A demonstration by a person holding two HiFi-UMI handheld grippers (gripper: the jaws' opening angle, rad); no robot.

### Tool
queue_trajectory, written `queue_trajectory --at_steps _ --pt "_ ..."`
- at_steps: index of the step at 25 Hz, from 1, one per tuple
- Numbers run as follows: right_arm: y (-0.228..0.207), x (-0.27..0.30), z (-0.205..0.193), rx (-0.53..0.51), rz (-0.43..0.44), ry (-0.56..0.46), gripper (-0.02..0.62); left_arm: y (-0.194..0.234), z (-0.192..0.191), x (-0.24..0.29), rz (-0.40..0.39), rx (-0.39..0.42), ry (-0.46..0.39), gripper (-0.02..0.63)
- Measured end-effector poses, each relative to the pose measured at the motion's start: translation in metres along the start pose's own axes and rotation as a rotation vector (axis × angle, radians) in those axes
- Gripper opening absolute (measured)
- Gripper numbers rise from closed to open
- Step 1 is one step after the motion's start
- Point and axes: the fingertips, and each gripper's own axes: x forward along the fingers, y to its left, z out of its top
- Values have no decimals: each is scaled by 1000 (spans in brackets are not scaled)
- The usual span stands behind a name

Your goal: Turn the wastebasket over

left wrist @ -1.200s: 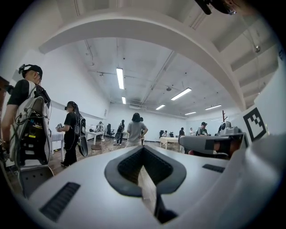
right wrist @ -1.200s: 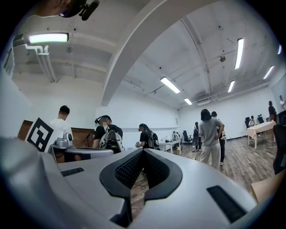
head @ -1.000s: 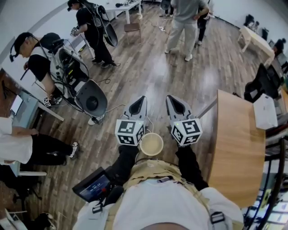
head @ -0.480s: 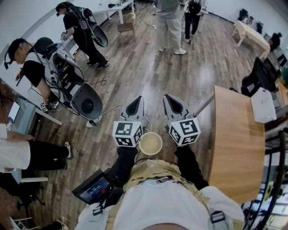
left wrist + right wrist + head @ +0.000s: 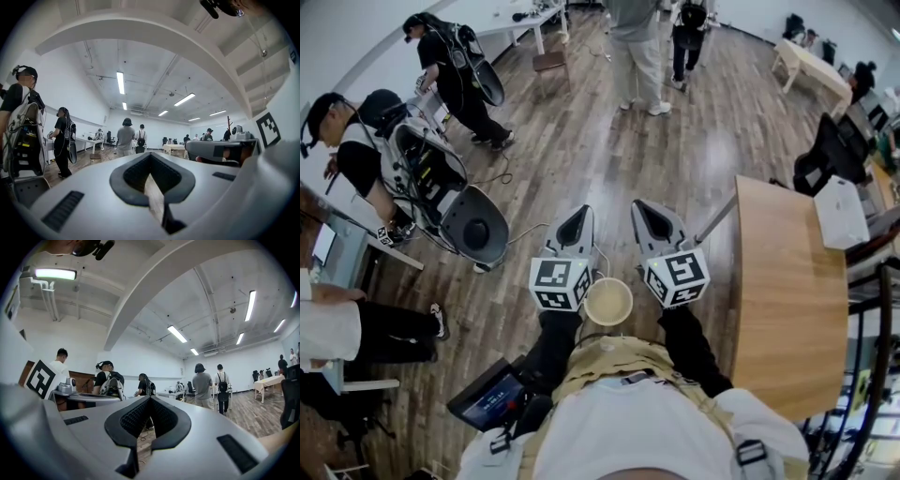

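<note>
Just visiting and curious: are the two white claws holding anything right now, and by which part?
Nothing is held. The left gripper and the right gripper both have their jaws closed together, with nothing between them.

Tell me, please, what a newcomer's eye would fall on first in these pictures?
The left gripper and right gripper dominate the middle of the head view, side by side, jaws closed and empty, over the wood floor. A wooden table stands at the right; a person wearing an equipment rig stands at the left.
</note>
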Motion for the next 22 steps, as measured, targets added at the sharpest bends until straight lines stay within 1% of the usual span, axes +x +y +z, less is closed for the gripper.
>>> queue_trajectory --at_steps 13,22 --pt "3 -2 -5 10 -4 11 20 -1 -5 -2 0 13 22 0" --pt "1 -2 -11 17 -18 18 20 -1 -14 1 -14 7 38 0"
